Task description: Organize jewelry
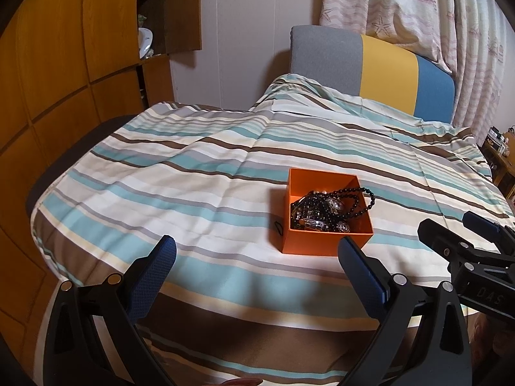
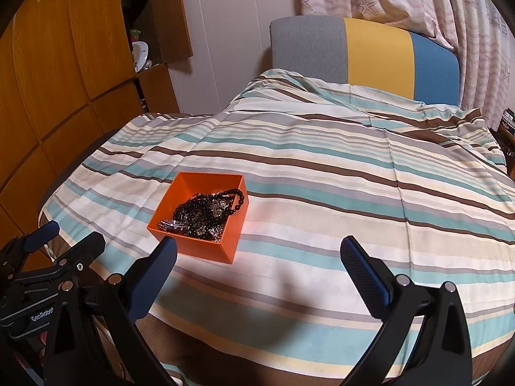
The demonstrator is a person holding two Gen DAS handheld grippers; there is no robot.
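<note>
An orange open box (image 1: 325, 241) (image 2: 206, 244) sits on the striped cloth, holding a tangle of black bead necklaces (image 1: 331, 207) (image 2: 206, 212) and metallic pieces. One bead strand loops over the box's far right rim. My left gripper (image 1: 257, 251) is open, low over the cloth, with the box just beyond its right finger. My right gripper (image 2: 257, 251) is open too, the box just past its left finger. Each gripper shows at the edge of the other's view: the right gripper (image 1: 466, 228), the left gripper (image 2: 70, 234). Nothing is held.
A striped cloth (image 1: 193, 177) (image 2: 354, 193) covers the rounded table. Behind it stands a grey, yellow and blue chair back (image 1: 370, 64) (image 2: 363, 51). Wooden cabinets (image 1: 64, 64) line the left, curtains (image 1: 418, 9) hang at the back right.
</note>
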